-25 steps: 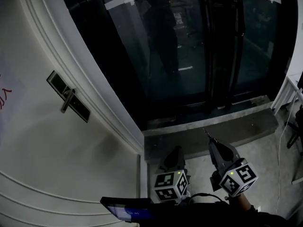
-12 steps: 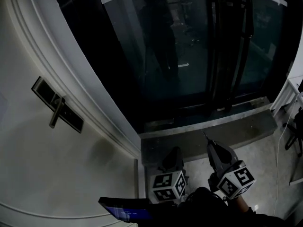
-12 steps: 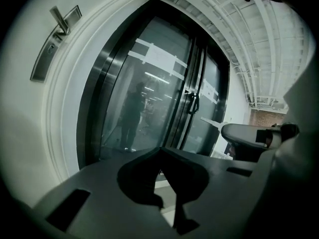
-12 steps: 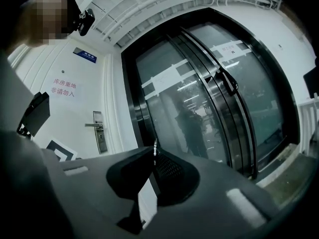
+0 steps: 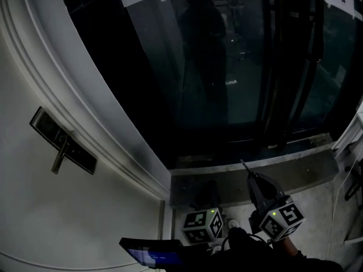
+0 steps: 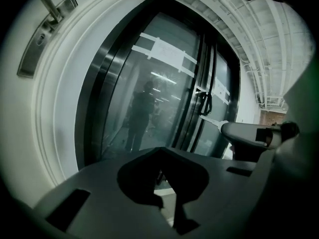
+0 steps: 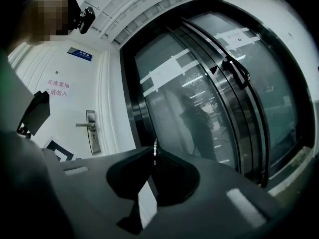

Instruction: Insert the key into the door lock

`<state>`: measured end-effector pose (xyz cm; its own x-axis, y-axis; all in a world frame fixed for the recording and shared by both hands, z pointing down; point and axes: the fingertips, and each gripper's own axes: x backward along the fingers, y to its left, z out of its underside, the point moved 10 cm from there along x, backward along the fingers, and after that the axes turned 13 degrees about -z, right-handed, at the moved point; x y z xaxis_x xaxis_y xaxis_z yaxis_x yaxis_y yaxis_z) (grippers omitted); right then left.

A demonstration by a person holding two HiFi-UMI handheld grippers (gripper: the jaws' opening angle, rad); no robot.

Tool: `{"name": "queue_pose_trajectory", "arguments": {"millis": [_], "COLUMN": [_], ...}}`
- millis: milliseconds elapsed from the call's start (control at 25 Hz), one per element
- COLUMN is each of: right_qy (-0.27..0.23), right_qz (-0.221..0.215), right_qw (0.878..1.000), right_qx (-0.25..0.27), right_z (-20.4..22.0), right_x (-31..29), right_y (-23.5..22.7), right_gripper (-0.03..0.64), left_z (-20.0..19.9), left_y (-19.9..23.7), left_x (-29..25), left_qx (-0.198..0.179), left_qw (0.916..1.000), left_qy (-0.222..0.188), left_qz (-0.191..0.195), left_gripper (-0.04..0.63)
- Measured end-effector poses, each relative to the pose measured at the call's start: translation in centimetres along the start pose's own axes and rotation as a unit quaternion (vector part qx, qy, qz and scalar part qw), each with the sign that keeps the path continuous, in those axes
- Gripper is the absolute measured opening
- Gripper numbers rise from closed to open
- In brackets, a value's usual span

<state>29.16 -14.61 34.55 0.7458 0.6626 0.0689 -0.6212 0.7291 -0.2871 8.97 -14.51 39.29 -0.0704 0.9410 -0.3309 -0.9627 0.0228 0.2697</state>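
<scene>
The door lock (image 5: 62, 148), a dark metal plate with a lever handle, sits on the white door (image 5: 51, 220) at the left of the head view. It also shows in the right gripper view as the lock (image 7: 92, 131), far off. My right gripper (image 5: 250, 176) is shut on the key (image 5: 244, 164), a thin blade that points forward toward the glass, well right of the lock. The key (image 7: 155, 148) sticks up between the jaws of the right gripper (image 7: 154, 157). My left gripper (image 5: 211, 183) hangs low beside it, shut and holding nothing. From the left gripper (image 6: 160, 152), the lock (image 6: 45, 31) lies at the upper left.
Dark glass sliding doors (image 5: 227, 67) fill the middle and reflect a standing person. A stone threshold (image 5: 295, 169) runs below them. A device with a blue screen (image 5: 153, 253) is at the bottom edge. A red-lettered notice (image 7: 56, 88) hangs on the white door.
The head view has swung right, so the lock plate has slid left and down in the picture. Both grippers stay low near the threshold, with the key still held.
</scene>
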Motion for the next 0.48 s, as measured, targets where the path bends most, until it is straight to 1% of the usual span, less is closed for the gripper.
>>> {"name": "queue_pose_trajectory", "arguments": {"millis": [160,280,400,480], "right_qy": [0.006,0.019,0.031,0.042], "right_qz": [-0.037,-0.073,-0.11,-0.137], "right_qw": [0.999,0.997,0.993,0.99], "right_qx": [0.005,0.001,-0.003,-0.007], "right_z": [-2.2,-2.8,-2.9,-2.8], "right_x": [-3.3,-5.6,-7.9,-9.5], "right_y": [-3.6,-5.3,-6.3,-6.4], "right_gripper": [0.012,0.012,0.012,0.012], "left_z": [-2.8,-3.6,-3.8,-3.8], "left_y": [-0.7,-0.5,0.4,1.2], "left_x": [-2.6,-3.8,-4.4,-4.4], "left_qx": [0.013,0.024,0.035,0.046], "left_qw": [0.9991,0.9968,0.9928,0.9886], "left_qy": [-0.021,-0.027,-0.035,-0.043], "left_qz": [-0.035,-0.072,-0.109,-0.137], "left_gripper": [0.0,0.0,0.0,0.0]}}
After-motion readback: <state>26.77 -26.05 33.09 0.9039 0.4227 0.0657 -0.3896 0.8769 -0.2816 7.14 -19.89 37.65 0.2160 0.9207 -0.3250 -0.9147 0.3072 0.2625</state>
